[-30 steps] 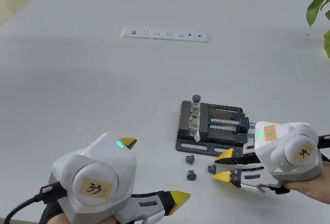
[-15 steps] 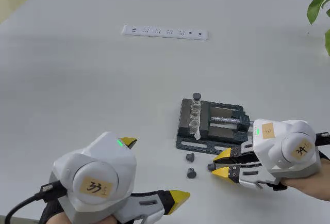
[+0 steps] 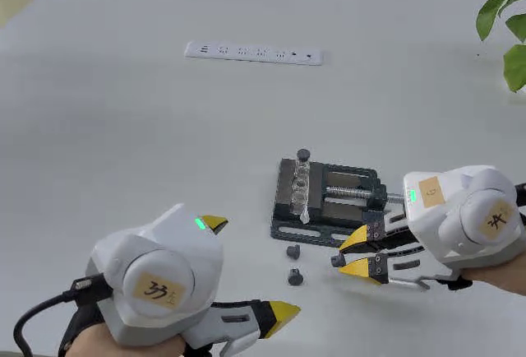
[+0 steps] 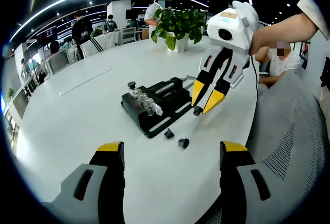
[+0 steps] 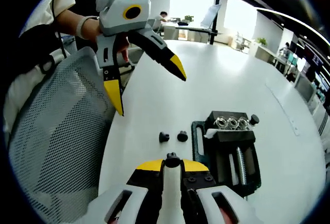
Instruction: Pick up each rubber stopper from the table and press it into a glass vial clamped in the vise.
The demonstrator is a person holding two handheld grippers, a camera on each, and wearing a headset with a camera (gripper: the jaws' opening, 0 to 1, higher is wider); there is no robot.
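Nothing stands between your right gripper [image 3: 355, 255] and the dark metal vise [image 3: 345, 206]. The white surface [image 3: 123, 127] around them is bare except for two loose dark rubber stoppers [image 3: 292, 251], which lie just off the vise's base, near each other but apart. A long white power strip [image 3: 253, 53] lies well beyond the vise, and a green leafy plant [image 3: 501, 36] sits at the far right edge.

The vise clamps a row of clear glass vials [image 3: 301, 192]. The far one carries a dark stopper cap [image 3: 303, 155], while those nearer you are open-mouthed.

Your right gripper's jaws are drawn narrow on a small dark rubber stopper [image 5: 172, 158], pinched at the yellow tips. That stopper sits low, just beside the vise's base; you cannot tell from here whether it touches the surface.

Your left gripper [image 3: 249, 268] hangs nearer you, well apart from the vise, with its jaws spread wide and holding nothing.
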